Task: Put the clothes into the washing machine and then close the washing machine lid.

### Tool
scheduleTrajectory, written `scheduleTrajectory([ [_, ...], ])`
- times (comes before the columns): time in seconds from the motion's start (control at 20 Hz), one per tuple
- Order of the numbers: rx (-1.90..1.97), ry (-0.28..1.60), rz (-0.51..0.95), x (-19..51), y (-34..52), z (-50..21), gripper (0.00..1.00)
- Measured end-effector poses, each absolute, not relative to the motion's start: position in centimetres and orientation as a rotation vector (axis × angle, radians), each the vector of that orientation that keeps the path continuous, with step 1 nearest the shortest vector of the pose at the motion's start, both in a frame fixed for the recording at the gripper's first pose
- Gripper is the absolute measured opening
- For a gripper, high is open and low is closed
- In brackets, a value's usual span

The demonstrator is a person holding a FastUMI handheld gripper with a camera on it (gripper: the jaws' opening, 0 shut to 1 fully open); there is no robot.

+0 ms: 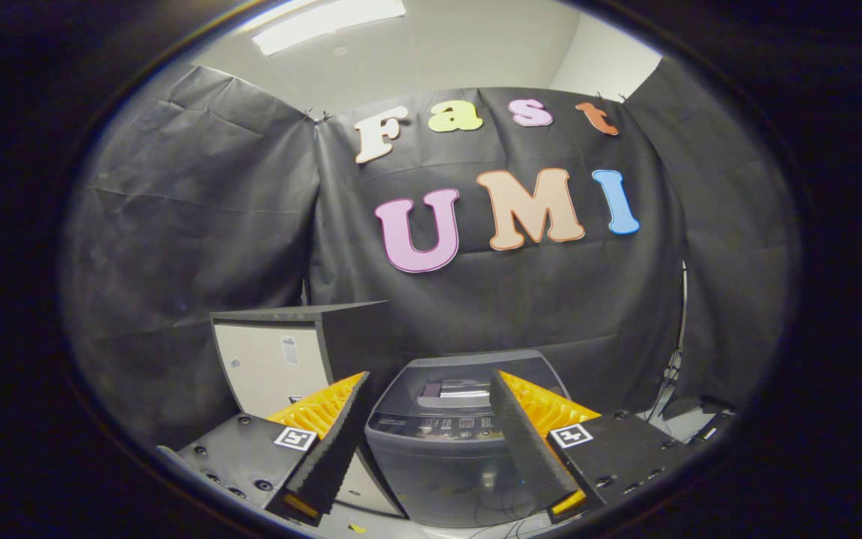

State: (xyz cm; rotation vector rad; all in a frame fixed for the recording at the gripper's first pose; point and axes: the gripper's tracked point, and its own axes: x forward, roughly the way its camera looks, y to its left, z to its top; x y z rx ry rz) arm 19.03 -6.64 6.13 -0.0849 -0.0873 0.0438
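Claw [431, 419] spread apart, holding nothing. Top-load washing machine [442, 457] dead ahead, framed between the fingers, just beyond the tips; lid [468, 367] looks down. No clothes spotted.

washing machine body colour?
Dark grey, clearest in the gripper view: washing machine sits beyond the open tool.

The washing machine [442, 442] is dark grey, its closed lid [468, 374] a shade lighter with a silvery patch. To its left, the cabinet [281, 359] has a pale cream front and black top and side. The far wall is black cloth; the ceiling is white.
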Motion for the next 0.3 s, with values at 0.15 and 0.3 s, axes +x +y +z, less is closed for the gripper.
scheduleTrajectory([
  [0.15, -0.092, -0.098, 0.048, 19.07, -6.89, 6.36, 0.97],
  [0.3, -0.093, -0.123, 0.057, 19.07, -7.02, 6.67, 0.97],
])
